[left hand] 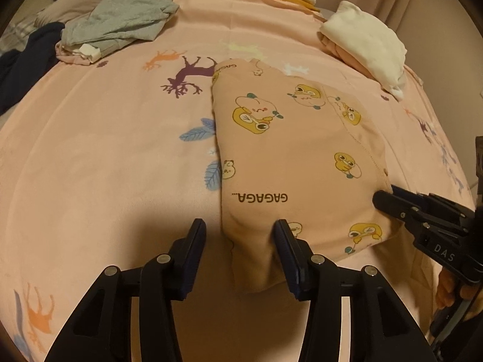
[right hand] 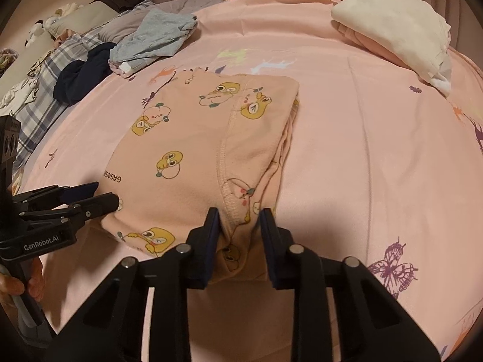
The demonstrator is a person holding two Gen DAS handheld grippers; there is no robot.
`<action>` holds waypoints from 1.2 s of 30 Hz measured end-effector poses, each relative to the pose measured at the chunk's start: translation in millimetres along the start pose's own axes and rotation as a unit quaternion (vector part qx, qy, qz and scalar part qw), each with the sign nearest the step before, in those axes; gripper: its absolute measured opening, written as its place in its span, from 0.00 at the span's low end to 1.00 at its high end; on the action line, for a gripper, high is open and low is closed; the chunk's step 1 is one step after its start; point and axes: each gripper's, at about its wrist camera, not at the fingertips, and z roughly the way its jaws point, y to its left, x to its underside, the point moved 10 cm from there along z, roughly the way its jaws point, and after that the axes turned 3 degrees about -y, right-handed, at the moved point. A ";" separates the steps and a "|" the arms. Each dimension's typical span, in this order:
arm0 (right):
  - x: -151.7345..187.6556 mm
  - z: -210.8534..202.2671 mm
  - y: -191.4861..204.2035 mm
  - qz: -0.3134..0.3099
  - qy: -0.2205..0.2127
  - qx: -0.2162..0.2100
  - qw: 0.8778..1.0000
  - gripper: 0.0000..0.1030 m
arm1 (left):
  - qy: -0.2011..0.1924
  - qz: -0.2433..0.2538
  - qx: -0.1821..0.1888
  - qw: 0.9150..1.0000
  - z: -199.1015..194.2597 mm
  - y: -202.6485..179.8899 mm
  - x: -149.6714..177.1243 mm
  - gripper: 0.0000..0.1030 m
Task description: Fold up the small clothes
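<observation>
Folded garment (left hand: 295, 150) flat on bed (left hand: 105, 150). Left gripper (left hand: 240, 235) wide at six o'clock, straddling hem. Right gripper (right hand: 240, 223) likewise wide.

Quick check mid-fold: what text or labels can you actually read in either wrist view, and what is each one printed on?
"GAGAGA...", upside down, on the peach printed garment; repeated near its far edge, too small to confirm.
"DAS" on the right gripper body, left wrist view.
"GenRobot.AI" on the left gripper body, right wrist view.
White tag on the grey garment: nothing legible.
</observation>
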 end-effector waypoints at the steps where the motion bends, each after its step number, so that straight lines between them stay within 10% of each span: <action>1: 0.2 -0.2 -0.5 0.001 0.000 -0.001 1.000 0.25 | 0.000 -0.002 0.001 1.000 -0.2 1.2 0.0 0.47; 36: -2.6 -107.0 10.8 -0.006 -0.084 0.045 0.995 0.48 | -0.055 0.023 -0.021 0.998 -93.1 -17.0 1.0 0.66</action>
